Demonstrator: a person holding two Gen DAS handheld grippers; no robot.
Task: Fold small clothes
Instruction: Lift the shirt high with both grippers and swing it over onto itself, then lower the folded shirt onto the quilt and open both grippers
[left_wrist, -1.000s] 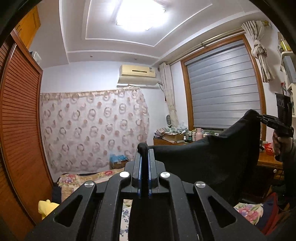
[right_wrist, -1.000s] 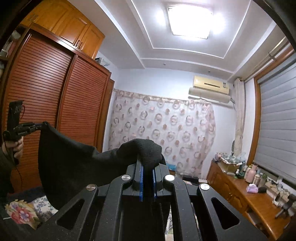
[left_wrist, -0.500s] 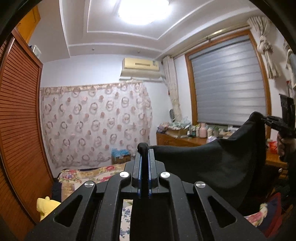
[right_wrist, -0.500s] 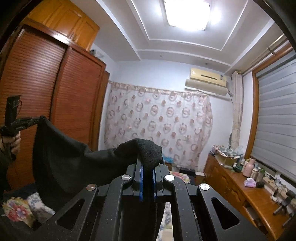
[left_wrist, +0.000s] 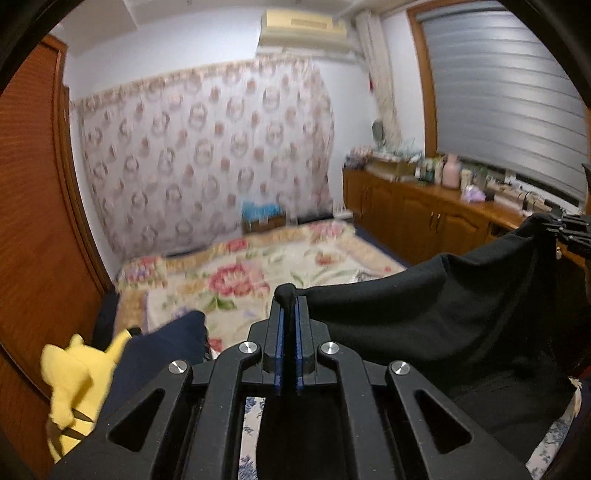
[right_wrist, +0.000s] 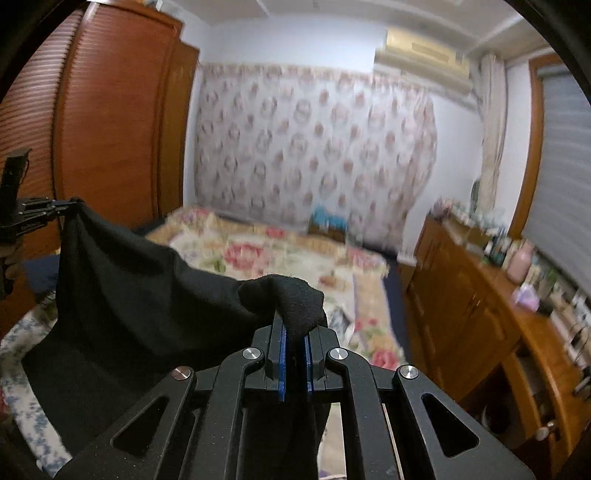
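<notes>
a black garment (left_wrist: 424, 321) is hanging stretched in the air between two tools, not yet folded; judging from this, the folding itself is barely starting and the cloth is yet to be laid out flat. the left tool (left_wrist: 287, 299) is pinching one corner of the garment, its jaws narrowed onto a small bunched nub of fabric just past the tips. the right tool (right_wrist: 294, 325) is clamping the opposite corner, with a thicker wad of cloth bulging above its blue-lined jaws. the fabric is looking soft, matte and slightly fuzzy, sagging in a shallow curve from one tool to the other. ahead of and below both tools, a bed (left_wrist: 258, 273) with a quilted floral cover is lying. to the lower left of the left tool, a yellow plush toy (left_wrist: 74, 376) is sitting beside a dark blue cushion (left_wrist: 159, 354).
</notes>
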